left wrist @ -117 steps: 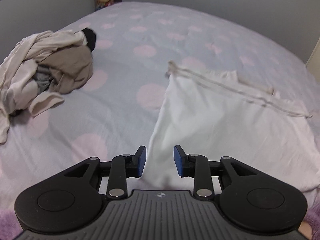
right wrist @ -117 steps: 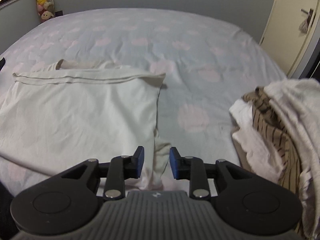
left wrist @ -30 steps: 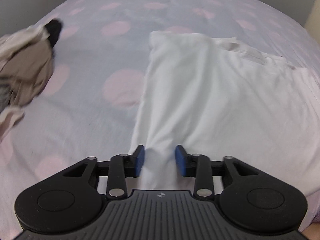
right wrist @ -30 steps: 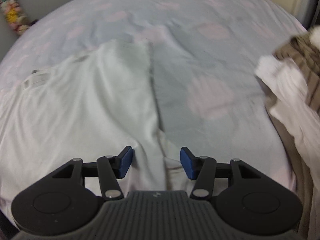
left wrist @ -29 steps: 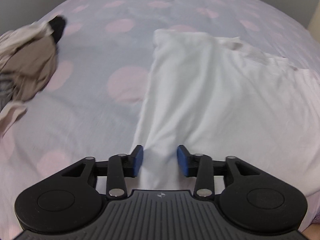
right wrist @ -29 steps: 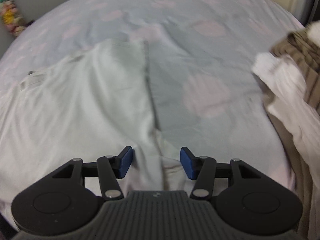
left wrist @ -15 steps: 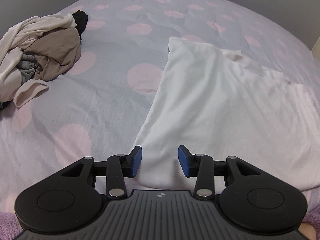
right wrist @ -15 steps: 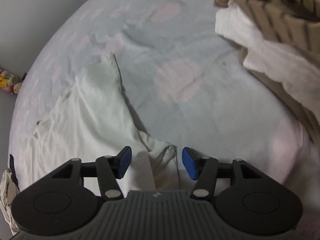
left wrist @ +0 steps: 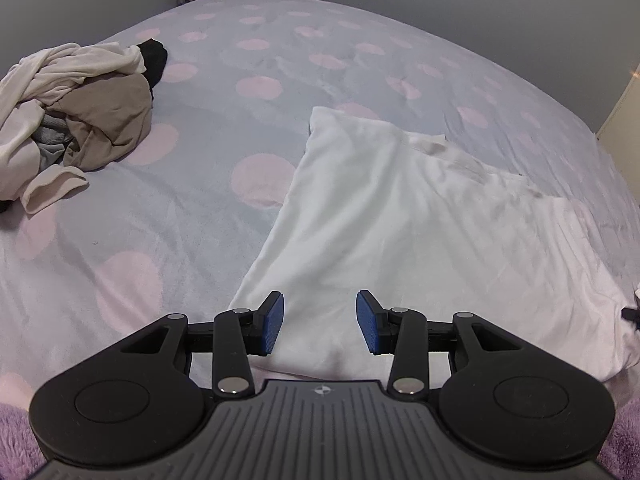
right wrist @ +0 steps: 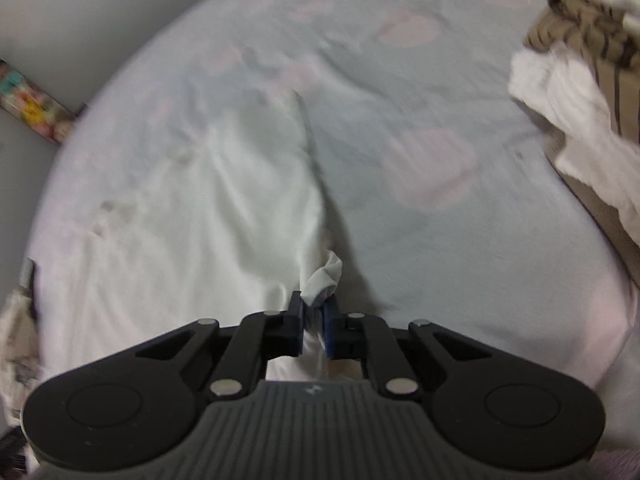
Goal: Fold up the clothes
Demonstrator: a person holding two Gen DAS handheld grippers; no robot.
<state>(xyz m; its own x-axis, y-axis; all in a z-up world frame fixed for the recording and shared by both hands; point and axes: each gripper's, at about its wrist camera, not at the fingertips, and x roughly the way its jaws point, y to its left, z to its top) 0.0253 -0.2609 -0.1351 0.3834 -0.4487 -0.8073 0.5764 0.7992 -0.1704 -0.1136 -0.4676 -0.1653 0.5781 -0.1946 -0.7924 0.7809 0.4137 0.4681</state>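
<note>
White garment (left wrist: 420,232) lies half-folded on the bed (left wrist: 168,216); our right gripper (right wrist: 313,322) is closing its fingers on its corner, left gripper (left wrist: 320,322) fingers apart above its near edge; unfolded piles (left wrist: 72,120) wait beside it

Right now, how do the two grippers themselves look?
The left gripper and right gripper look alike: black linkage arms with silver pivot pins, round black discs either side, a ribbed grey base bearing a small round emblem, and blue textured pads.
</note>
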